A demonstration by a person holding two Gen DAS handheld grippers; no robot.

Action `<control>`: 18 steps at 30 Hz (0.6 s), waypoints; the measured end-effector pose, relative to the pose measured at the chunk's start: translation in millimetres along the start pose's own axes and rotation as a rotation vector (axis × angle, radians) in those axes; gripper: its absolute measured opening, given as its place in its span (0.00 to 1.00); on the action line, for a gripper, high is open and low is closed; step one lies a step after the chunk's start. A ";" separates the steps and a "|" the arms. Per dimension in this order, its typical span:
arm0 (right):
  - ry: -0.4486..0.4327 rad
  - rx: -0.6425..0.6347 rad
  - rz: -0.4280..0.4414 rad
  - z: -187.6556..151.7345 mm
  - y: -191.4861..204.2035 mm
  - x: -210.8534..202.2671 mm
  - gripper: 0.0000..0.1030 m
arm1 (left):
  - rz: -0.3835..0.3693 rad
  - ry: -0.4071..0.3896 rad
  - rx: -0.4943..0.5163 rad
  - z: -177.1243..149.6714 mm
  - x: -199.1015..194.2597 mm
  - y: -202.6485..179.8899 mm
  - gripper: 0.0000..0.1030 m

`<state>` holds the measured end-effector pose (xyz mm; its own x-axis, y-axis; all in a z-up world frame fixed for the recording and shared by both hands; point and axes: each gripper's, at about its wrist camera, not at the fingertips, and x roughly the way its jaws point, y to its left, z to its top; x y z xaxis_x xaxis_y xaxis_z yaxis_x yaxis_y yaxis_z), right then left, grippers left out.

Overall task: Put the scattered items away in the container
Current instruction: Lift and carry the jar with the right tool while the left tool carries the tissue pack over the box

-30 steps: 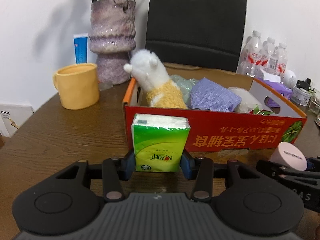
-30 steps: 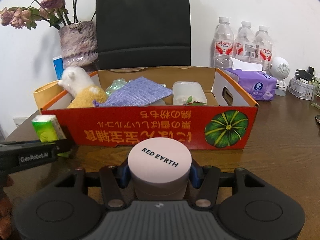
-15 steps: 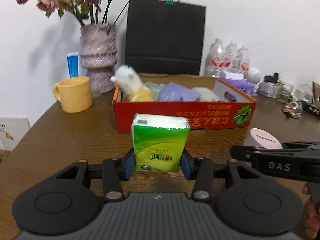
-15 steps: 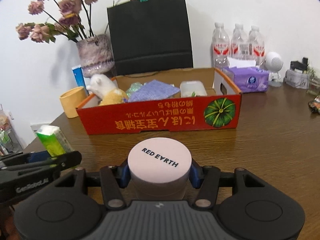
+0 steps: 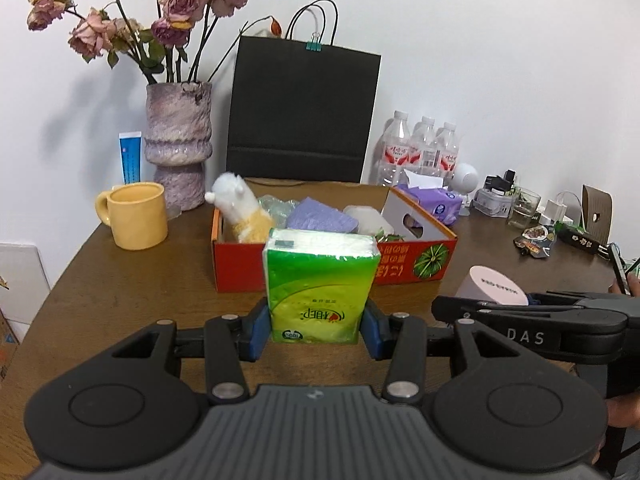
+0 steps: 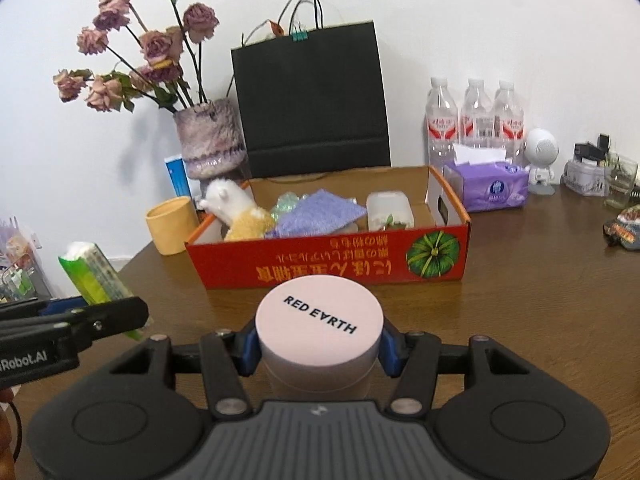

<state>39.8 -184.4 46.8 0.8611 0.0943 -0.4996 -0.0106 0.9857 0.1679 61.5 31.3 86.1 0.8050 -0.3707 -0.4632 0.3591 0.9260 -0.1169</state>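
My left gripper is shut on a green tissue pack, held upright above the wooden table. My right gripper is shut on a round pink jar lettered RED EARTH. Both are held well in front of the red cardboard box, which holds a white and yellow plush toy, a purple cloth and a clear plastic tub. The box stands behind the tissue pack in the left wrist view. Each gripper shows in the other's view: the jar at right, the tissue pack at left.
A yellow mug and a purple vase of dried roses stand left of the box. Behind it is a black paper bag. Water bottles, a purple tissue box and small clutter sit to the right.
Both grippers have drawn back from the box and risen, still holding the tissue pack and the jar. The box looks smaller and farther, and more of the table and wall shows.
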 end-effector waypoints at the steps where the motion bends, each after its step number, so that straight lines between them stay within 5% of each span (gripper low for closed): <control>1: -0.005 -0.004 -0.002 3.2 0.9 -2.3 0.53 | -0.011 0.003 -0.005 3.0 -0.7 0.7 0.45; 12: -0.065 -0.002 -0.007 51.7 -3.2 -17.9 0.53 | -0.104 0.022 -0.046 46.9 0.2 5.1 0.45; 18: -0.098 -0.006 -0.028 79.9 -7.3 -17.4 0.53 | -0.097 0.017 -0.036 73.4 11.3 2.7 0.45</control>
<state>65.5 -204.4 122.2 0.9069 0.0534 -0.4180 0.0110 0.9886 0.1500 106.2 24.4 145.0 0.7593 -0.4574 -0.4630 0.4170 0.8881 -0.1934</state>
